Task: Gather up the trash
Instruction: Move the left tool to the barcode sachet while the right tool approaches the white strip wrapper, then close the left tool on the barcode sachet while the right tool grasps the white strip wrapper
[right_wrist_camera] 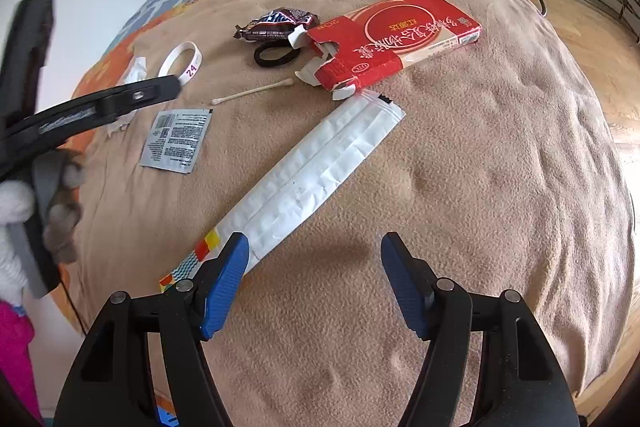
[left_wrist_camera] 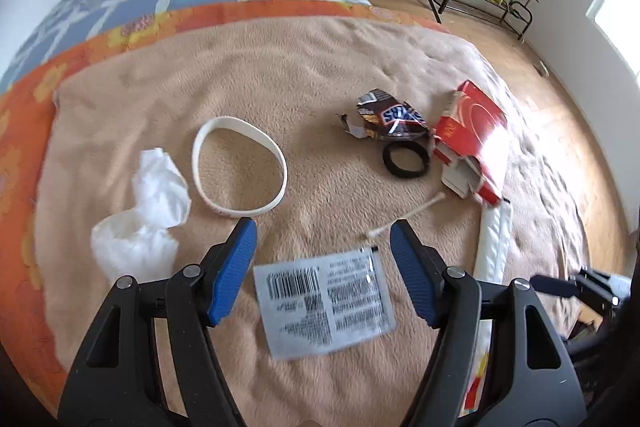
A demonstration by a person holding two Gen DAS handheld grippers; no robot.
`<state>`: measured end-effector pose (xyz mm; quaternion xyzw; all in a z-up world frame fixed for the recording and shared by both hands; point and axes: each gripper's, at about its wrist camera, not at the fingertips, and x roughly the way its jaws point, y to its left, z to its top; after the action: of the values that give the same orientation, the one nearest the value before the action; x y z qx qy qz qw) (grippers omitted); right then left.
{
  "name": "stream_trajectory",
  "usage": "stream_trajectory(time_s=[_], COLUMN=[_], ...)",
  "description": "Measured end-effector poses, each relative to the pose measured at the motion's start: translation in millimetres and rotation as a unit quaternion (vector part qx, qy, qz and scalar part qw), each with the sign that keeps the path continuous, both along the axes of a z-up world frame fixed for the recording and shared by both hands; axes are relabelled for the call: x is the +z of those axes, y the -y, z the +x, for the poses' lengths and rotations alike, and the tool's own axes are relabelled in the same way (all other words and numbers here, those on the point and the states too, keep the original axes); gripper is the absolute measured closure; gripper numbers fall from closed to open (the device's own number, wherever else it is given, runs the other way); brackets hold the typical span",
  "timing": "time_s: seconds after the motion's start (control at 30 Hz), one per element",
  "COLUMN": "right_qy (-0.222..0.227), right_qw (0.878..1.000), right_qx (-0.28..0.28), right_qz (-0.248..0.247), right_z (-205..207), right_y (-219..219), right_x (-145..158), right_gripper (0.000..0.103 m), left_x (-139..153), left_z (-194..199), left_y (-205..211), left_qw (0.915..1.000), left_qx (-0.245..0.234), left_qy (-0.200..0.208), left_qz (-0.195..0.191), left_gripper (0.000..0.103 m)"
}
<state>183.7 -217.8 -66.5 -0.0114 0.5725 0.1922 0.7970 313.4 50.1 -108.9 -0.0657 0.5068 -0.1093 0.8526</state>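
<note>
The left hand-held gripper [left_wrist_camera: 322, 239] is being held low over the bed, fingers spread apart and gripping nothing, with the flat sachet [left_wrist_camera: 325, 305] framed right between them. The right hand-held gripper [right_wrist_camera: 314, 253] is likewise being held wide open and empty, near the bed's front edge, its left finger hanging just over the near end of the long white wrapper [right_wrist_camera: 304, 183].

The trash is being left scattered across the tan blanket [right_wrist_camera: 460, 155]: a crumpled tissue [left_wrist_camera: 140, 215] toward the left side, the candy wrapper [left_wrist_camera: 390, 117] and the torn red box [left_wrist_camera: 474, 137] farther back, a cotton swab [left_wrist_camera: 404, 217] between the box and the sachet. Nothing appears collected yet, and no bin is being shown in either view.

Trouble is being invited in a few places. The sachet is lying dead flat on soft fleece, so a pinch is likely to gather blanket with it, or slide off the foil altogether. The white wristband [left_wrist_camera: 240, 167] and the black hair tie [left_wrist_camera: 406, 159] are probably keepers, and the hair tie is touching the candy wrapper, so it could be swept up by mistake. The long wrapper, taken at one end, may sag and drag the swab along.
</note>
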Motion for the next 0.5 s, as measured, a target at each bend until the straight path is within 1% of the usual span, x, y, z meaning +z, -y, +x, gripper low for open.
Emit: stream_trajectory(time_s=[0.07,0.17,0.27,0.37,0.5], right_qy=[0.0,0.001,0.001,-0.001,0.001], right_qw=[1.0,1.0,1.0,1.0,1.0], right_qx=[-0.001,-0.001,0.0,-0.002,-0.007], right_qz=[-0.001,-0.005,-0.009,-0.011,-0.013], right_z=[0.1,-1.2,-2.4,-1.1,0.4], right_y=[2.0,5.0,7.6,10.2,12.8], right_x=[-0.6,-1.4,-2.7,-5.1,-4.9], right_gripper=[0.035,0.035,0.035,0.035,0.035], left_x=[-7.6,-16.3,-17.8,-17.7,-16.8], left_z=[6.1,9.1,7.3,1.0,-17.6], left_y=[-1.8,-2.4,-1.7,-0.3,7.5], left_qw=[0.9998,0.9997,0.9997,0.9993,0.9976], left_qx=[0.006,0.009,0.002,-0.016,-0.053], left_qy=[-0.013,-0.02,-0.021,-0.032,-0.043], left_qz=[-0.012,-0.012,-0.011,-0.011,0.009], left_gripper=[0.032,0.032,0.032,0.032,0.032])
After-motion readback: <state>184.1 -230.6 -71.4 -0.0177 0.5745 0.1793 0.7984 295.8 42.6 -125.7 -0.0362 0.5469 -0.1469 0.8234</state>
